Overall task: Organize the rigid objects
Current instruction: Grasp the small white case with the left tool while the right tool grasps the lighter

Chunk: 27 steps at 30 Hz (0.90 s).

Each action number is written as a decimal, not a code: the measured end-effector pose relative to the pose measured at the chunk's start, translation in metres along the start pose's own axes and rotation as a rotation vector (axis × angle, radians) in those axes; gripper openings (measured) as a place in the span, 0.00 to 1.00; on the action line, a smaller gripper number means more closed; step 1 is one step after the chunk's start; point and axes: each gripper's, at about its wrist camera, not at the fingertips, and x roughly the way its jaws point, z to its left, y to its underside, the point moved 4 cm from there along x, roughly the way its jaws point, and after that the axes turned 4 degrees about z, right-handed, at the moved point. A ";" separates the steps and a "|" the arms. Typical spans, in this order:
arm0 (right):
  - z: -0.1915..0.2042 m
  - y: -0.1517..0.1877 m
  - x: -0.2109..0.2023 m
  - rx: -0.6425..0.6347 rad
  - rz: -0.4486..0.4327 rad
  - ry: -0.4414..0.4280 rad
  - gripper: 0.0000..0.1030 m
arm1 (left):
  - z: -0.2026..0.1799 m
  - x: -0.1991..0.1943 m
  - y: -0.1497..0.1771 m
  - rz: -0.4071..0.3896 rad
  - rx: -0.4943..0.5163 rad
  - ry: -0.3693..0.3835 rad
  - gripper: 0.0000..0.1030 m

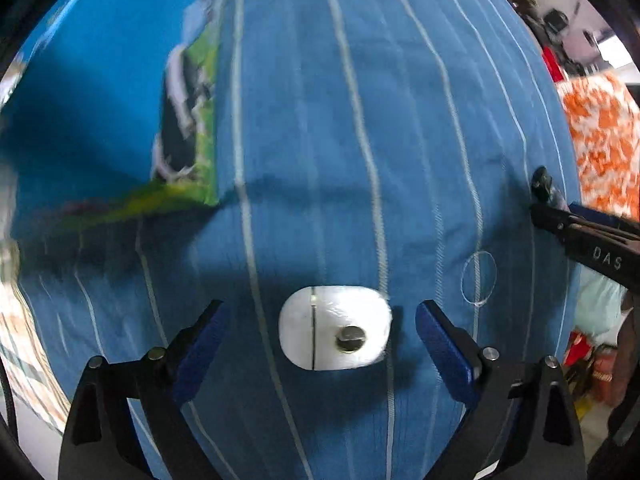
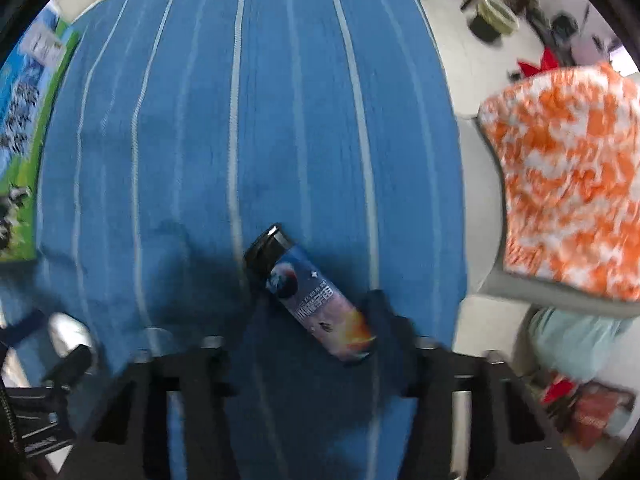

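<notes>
In the left wrist view a white rounded case [image 1: 335,328] with a metal button lies on the blue striped cloth [image 1: 360,120], between the open fingers of my left gripper [image 1: 320,340], touching neither. In the right wrist view a printed can with a black cap [image 2: 310,294] lies on its side on the cloth [image 2: 260,120]. My right gripper [image 2: 308,344] is open around the can's lower end; its right finger is next to the can's base. The white case shows at the far left of the right wrist view [image 2: 70,336].
A blue and green printed box [image 1: 120,120] stands on the cloth at the left, also in the right wrist view [image 2: 24,140]. An orange and white patterned cushion [image 2: 568,184] lies off the cloth's right edge. Clutter sits on the floor beyond.
</notes>
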 end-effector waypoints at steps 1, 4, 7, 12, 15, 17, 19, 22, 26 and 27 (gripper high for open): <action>-0.001 0.002 0.001 0.021 0.015 -0.003 0.31 | 0.003 0.000 0.001 0.002 -0.011 0.004 0.92; 0.002 0.010 0.005 0.130 0.082 -0.089 0.28 | 0.010 -0.004 0.005 0.003 -0.039 0.022 0.92; 0.008 0.009 0.009 0.161 0.112 -0.119 0.28 | 0.013 -0.003 0.009 0.015 -0.035 0.012 0.92; 0.010 0.006 0.009 0.190 0.117 -0.135 0.38 | 0.012 0.000 0.004 0.020 -0.024 -0.012 0.92; 0.018 0.005 0.008 0.175 0.118 -0.110 0.40 | 0.002 0.003 0.003 0.020 0.010 -0.038 0.92; 0.022 0.004 0.008 0.171 0.112 -0.086 0.40 | -0.002 0.004 0.004 0.020 0.022 -0.052 0.82; 0.026 0.007 0.007 0.154 0.102 -0.057 0.39 | -0.007 0.007 0.005 0.017 0.038 -0.071 0.69; 0.034 0.010 0.004 0.138 0.081 -0.038 0.30 | -0.014 0.009 0.007 0.012 0.050 -0.086 0.57; 0.043 0.014 -0.001 0.109 0.067 -0.024 0.26 | -0.019 0.010 0.006 0.012 0.056 -0.083 0.52; 0.045 0.016 -0.002 0.107 0.068 -0.030 0.26 | -0.016 0.005 0.007 0.010 0.051 -0.079 0.52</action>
